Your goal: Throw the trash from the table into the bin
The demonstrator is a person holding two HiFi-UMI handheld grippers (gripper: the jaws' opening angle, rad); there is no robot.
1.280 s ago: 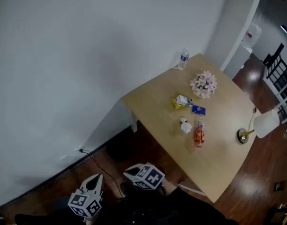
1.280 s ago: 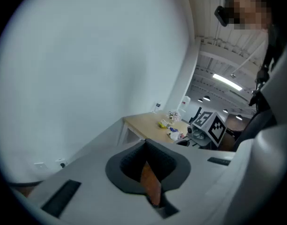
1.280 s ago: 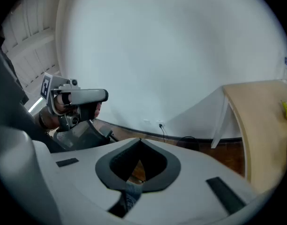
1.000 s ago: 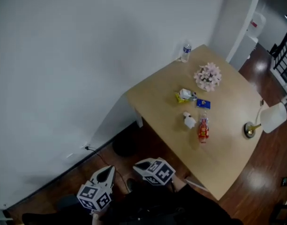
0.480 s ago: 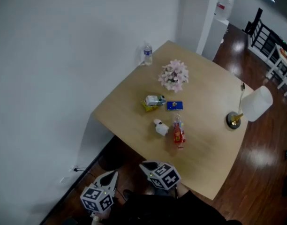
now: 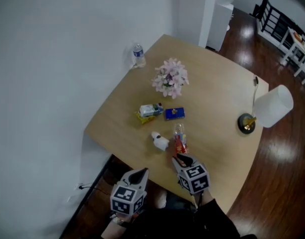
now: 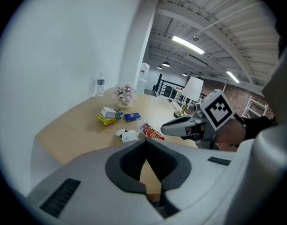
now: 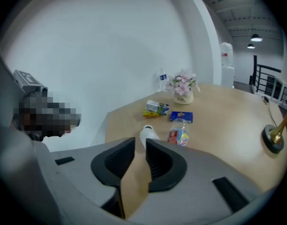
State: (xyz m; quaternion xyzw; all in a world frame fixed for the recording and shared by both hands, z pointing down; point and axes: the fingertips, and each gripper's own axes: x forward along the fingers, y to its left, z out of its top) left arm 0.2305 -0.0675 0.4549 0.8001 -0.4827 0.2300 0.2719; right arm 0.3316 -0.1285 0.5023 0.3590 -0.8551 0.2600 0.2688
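Head view: on the light wooden table (image 6: 217,98), towards its near edge, a crumpled white paper wad (image 6: 160,141), a clear plastic bottle with a red label (image 6: 180,143) lying just beside it, a flat blue packet (image 6: 174,113) and a yellow-and-white wrapper (image 6: 148,111) further in; left gripper (image 6: 141,173) just off the near edge, right gripper (image 6: 180,158) over it, tip near the bottle, both angled down. Left gripper view: jaws pressed together at the tips, nothing held. Right gripper view: jaws a narrow slit apart, just been opening, empty, wad straight past the tips.
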